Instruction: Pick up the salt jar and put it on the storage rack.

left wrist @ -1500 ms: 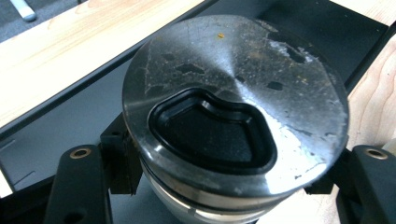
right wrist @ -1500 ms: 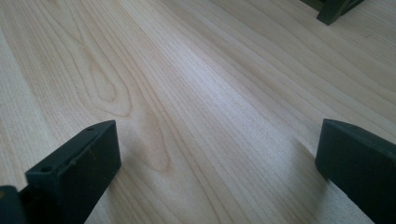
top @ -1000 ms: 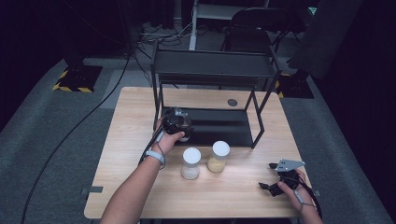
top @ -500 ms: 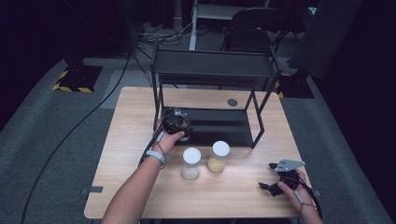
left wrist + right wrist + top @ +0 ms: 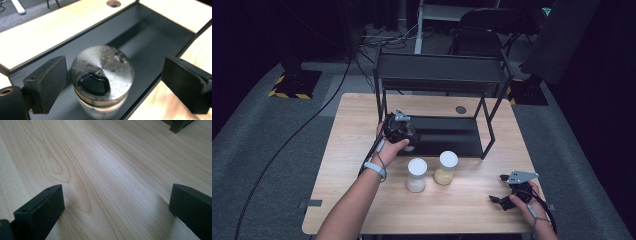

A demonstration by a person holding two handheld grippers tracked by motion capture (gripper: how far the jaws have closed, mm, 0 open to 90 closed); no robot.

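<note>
Jar on the Lower Shelf, Jaws Spread Around It

Apparently the step in hand was either the setting down or the picking up of a shaker jar (image 5: 101, 82) on the lower shelf (image 5: 150, 32) of the black metal rack (image 5: 439, 72); the pictures could not settle which. The left gripper (image 5: 113, 85) stood open, its jaws spread to either side of the jar, the nearer one just beside the jar's lid and the other well apart from it. The jar stood upright at the shelf's front edge, close to the rack's left front post.

If a pickup was meant, the next move would call for centring the jaws and closing them on the jar's body below the lid; if a release, for lifting the gripper straight back without nudging the jar off the edge.

The lid was round brushed metal, scuffed and speckled, with a black shaped flap set into it. The jar's body beneath looked like clear glass. The shelf was flat, matt black sheet; the table (image 5: 352, 150) was pale wood with a flowing grain.

Two white-capped jars (image 5: 416, 175) stood on the table in front of the rack, near each other. The right gripper (image 5: 507, 199) rested low over bare wood by the table's right front corner, open and holding nothing.
</note>
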